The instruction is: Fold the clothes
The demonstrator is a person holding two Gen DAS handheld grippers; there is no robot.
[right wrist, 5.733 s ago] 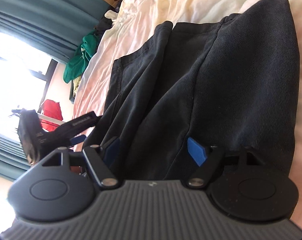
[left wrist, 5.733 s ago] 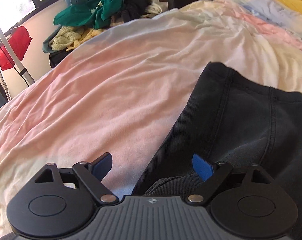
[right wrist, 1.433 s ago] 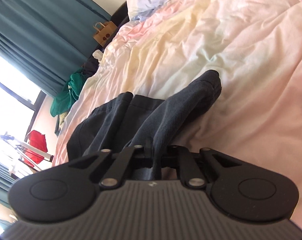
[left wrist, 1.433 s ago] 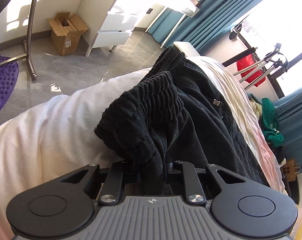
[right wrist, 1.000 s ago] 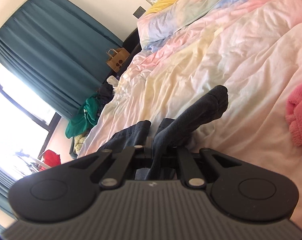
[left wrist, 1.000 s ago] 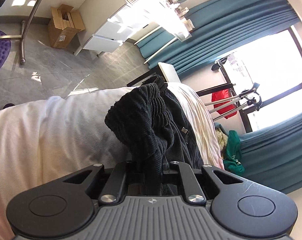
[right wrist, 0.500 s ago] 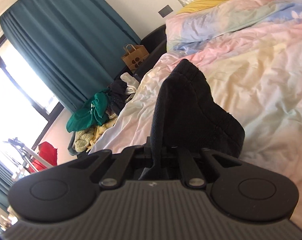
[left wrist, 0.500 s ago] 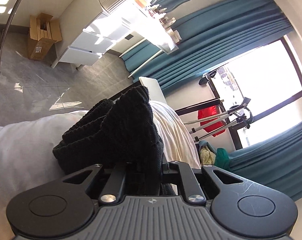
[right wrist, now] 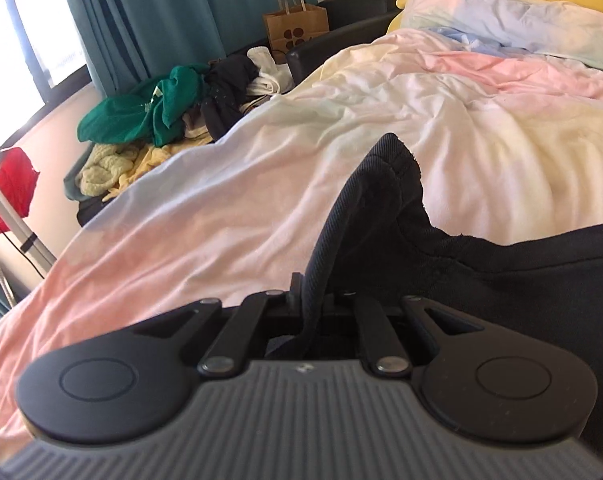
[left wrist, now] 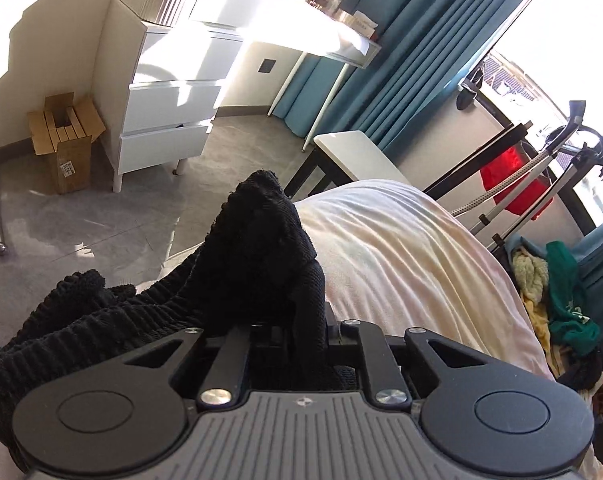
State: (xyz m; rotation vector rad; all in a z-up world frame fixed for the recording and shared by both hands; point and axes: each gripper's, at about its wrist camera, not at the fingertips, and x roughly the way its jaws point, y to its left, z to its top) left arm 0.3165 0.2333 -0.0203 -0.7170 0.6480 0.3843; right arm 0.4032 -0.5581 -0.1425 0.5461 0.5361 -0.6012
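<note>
Black corduroy trousers (left wrist: 257, 248) rise in a bunched peak in the left wrist view, with my left gripper (left wrist: 297, 326) shut on that cloth; more ribbed folds trail off to the lower left. In the right wrist view my right gripper (right wrist: 313, 300) is shut on a thin upright edge of the same black trousers (right wrist: 377, 196), whose cloth spreads away to the right over the pastel duvet (right wrist: 261, 184). The fingertips of both grippers are buried in fabric.
A pile of green, yellow and dark clothes (right wrist: 161, 116) lies beyond the bed's far side by teal curtains. A paper bag (right wrist: 295, 26) and pillows (right wrist: 513, 12) are at the head. White drawers (left wrist: 169, 100), a cardboard box (left wrist: 65, 144) and grey floor lie past the bed's foot.
Both grippers have swung round while holding the trousers: the left view now looks level over the bed's foot to the drawers, and the right view has dropped towards the duvet, with the cloth spreading right.
</note>
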